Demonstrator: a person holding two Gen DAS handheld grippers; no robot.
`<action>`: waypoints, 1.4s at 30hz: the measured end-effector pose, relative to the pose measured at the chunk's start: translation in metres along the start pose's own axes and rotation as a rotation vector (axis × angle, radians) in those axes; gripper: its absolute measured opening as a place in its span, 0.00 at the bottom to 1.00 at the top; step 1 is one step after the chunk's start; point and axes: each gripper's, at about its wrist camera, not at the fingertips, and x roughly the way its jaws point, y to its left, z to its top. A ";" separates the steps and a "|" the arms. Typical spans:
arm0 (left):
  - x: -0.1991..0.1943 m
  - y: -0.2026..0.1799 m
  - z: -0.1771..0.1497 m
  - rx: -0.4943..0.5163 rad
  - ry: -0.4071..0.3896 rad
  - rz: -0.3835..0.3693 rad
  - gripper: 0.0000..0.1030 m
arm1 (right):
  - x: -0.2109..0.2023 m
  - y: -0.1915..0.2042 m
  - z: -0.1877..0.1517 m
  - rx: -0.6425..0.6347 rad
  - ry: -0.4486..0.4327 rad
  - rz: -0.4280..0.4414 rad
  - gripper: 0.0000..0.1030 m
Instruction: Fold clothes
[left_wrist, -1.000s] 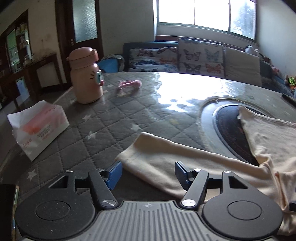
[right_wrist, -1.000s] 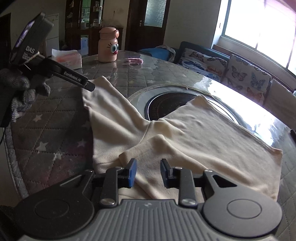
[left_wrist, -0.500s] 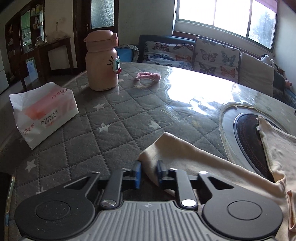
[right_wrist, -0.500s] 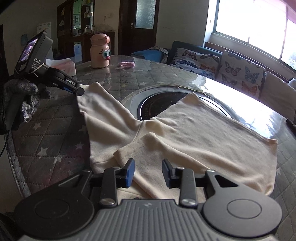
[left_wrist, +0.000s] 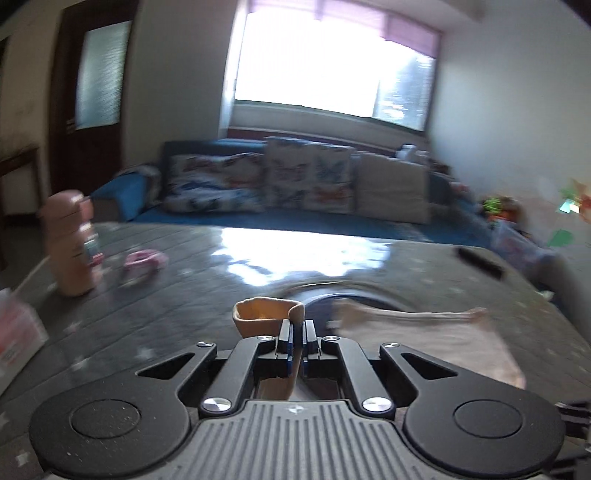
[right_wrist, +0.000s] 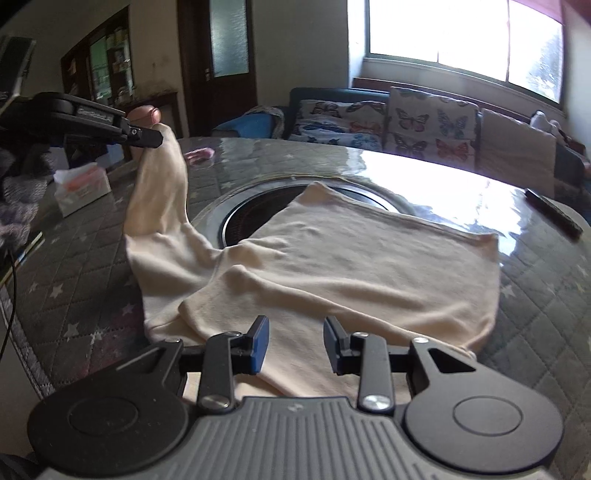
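A cream long-sleeved top (right_wrist: 354, 258) lies spread on the round table, partly over the inset hob. My left gripper (left_wrist: 295, 332) is shut on the cuff of its sleeve (left_wrist: 266, 317) and holds it lifted above the table; the right wrist view shows this gripper (right_wrist: 147, 138) with the sleeve (right_wrist: 162, 188) hanging from it at the left. My right gripper (right_wrist: 295, 341) is open and empty, low over the near edge of the top, with the other sleeve folded across just ahead.
A round black hob (right_wrist: 258, 210) sits in the middle of the grey quilted table (right_wrist: 74, 277). A pink bottle (left_wrist: 70, 243), a pink hair tie (left_wrist: 144, 260) and a tissue pack (right_wrist: 81, 188) lie at the left. A dark remote (right_wrist: 554, 212) lies at the far right.
My left gripper closed on the sleeve cuff and lifted it up off the table, swinging rightward. My right gripper stayed open near the top's front edge.
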 end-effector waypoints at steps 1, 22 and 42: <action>-0.001 -0.014 0.001 0.024 -0.001 -0.041 0.05 | -0.003 -0.004 -0.001 0.015 -0.004 -0.005 0.31; 0.026 -0.125 -0.070 0.285 0.197 -0.339 0.47 | -0.029 -0.065 -0.027 0.265 -0.025 -0.060 0.31; 0.033 -0.019 -0.074 0.192 0.208 -0.070 0.80 | -0.003 -0.045 -0.016 0.227 0.040 -0.065 0.04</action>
